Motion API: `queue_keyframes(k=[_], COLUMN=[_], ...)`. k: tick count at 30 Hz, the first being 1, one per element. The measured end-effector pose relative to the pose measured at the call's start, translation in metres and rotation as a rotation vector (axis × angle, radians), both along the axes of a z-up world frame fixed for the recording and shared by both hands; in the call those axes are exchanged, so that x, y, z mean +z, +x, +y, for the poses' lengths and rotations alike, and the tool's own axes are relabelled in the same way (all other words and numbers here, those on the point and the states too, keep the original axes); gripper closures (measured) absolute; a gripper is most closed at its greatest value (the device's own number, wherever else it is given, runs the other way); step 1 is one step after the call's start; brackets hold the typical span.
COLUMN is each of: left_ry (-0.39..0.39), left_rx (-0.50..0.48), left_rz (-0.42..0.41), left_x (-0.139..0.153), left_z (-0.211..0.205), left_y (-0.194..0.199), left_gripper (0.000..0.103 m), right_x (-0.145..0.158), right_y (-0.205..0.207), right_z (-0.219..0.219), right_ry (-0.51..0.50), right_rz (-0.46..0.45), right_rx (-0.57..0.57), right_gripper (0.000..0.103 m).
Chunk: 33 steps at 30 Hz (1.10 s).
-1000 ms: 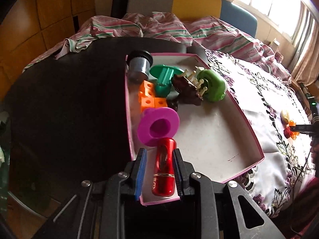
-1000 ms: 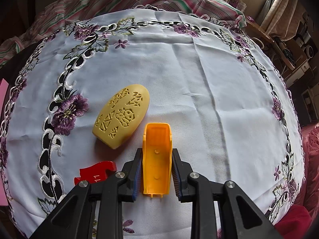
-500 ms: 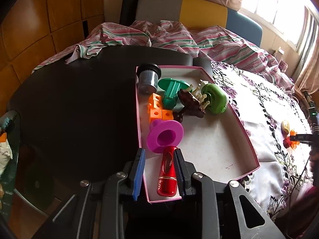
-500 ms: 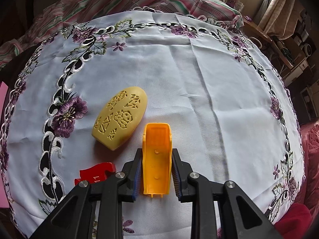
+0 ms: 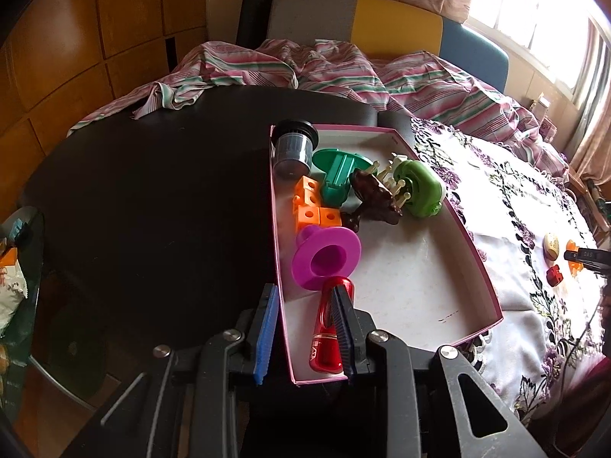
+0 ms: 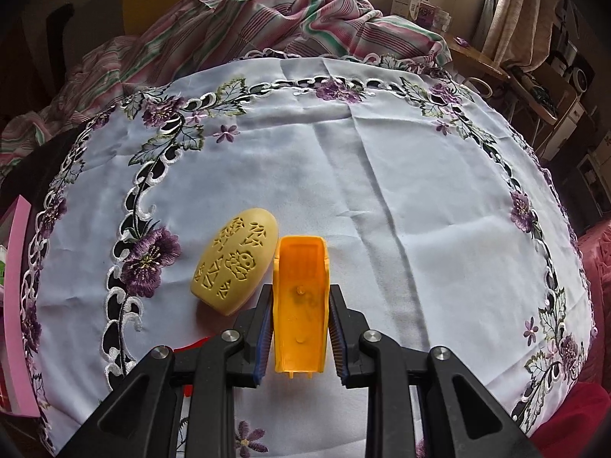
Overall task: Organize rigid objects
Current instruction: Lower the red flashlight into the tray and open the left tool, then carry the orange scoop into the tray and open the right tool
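Note:
In the left wrist view, a pink-rimmed box (image 5: 485, 278) holds a red tube (image 5: 326, 337), a magenta funnel (image 5: 326, 257), orange cubes (image 5: 311, 208), a green piece (image 5: 338, 175), a brown figure (image 5: 376, 196), a green round toy (image 5: 420, 189) and a grey jar (image 5: 294, 149). My left gripper (image 5: 305, 328) is open over the box's near corner, beside the red tube. My right gripper (image 6: 299, 326) is shut on an orange plastic shell (image 6: 301, 301), just above the tablecloth. A yellow carved oval (image 6: 235, 263) lies to its left.
A white tablecloth (image 6: 401, 191) embroidered with purple flowers covers the right table part; the left part is dark bare tabletop (image 5: 152, 198). A small red piece (image 5: 553, 275) lies near the right gripper. A striped cloth (image 5: 343, 72) and chairs stand behind the table.
My left gripper has let go of the red tube, opened and drawn back and left. My right gripper has lifted slightly with the orange shell held.

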<state>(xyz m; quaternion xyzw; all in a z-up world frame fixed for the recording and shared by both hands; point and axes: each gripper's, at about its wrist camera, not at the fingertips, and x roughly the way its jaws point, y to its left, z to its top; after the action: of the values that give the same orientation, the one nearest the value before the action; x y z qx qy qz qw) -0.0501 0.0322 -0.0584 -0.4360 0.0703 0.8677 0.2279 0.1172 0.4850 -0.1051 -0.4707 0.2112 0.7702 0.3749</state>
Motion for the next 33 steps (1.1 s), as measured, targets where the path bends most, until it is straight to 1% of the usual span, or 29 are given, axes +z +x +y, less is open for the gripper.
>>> queue_keyframes(k=[8, 11, 15, 19, 21, 24, 27, 29, 33], left_ry=[0.007, 0.010, 0.013, 0.019, 0.021, 0.026, 0.029, 0.031, 0.040], left_rx=[0.022, 0.029, 0.034, 0.039, 0.042, 0.051, 0.059, 0.065, 0.090], left_rz=[0.021, 0.027, 0.030, 0.028, 0.027, 0.025, 0.021, 0.021, 0.014], left_x=[0.004, 0.006, 0.007, 0.006, 0.006, 0.006, 0.005, 0.004, 0.001], left_z=[-0.006, -0.009, -0.012, -0.015, -0.016, -0.020, -0.025, -0.029, -0.039], left_y=[-0.001, -0.002, -0.002, -0.002, -0.002, -0.003, -0.005, -0.005, -0.008], left_gripper=[0.074, 0.073, 0.073, 0.074, 0.074, 0.074, 0.074, 0.074, 0.074], right_x=[0.013, 0.023, 0.050, 0.078, 0.084, 0.081, 0.070, 0.059, 0.037], right_y=[-0.006, -0.011, -0.038, -0.078, -0.098, -0.125, -0.148, -0.162, -0.189], right_z=[-0.012, -0.021, -0.060, -0.120, -0.154, -0.204, -0.243, -0.262, -0.282], right_ry=[0.017, -0.018, -0.027, -0.052, -0.083, -0.123, -0.173, -0.199, -0.261], right_rz=[0.064, 0.104, 0.154, 0.203, 0.215, 0.196, 0.173, 0.143, 0.078], right_rx=[0.068, 0.094, 0.233, 0.429, 0.526, 0.644, 0.722, 0.740, 0.737], right_gripper=[0.077, 0.077, 0.077, 0.077, 0.077, 0.077, 0.077, 0.077, 0.077])
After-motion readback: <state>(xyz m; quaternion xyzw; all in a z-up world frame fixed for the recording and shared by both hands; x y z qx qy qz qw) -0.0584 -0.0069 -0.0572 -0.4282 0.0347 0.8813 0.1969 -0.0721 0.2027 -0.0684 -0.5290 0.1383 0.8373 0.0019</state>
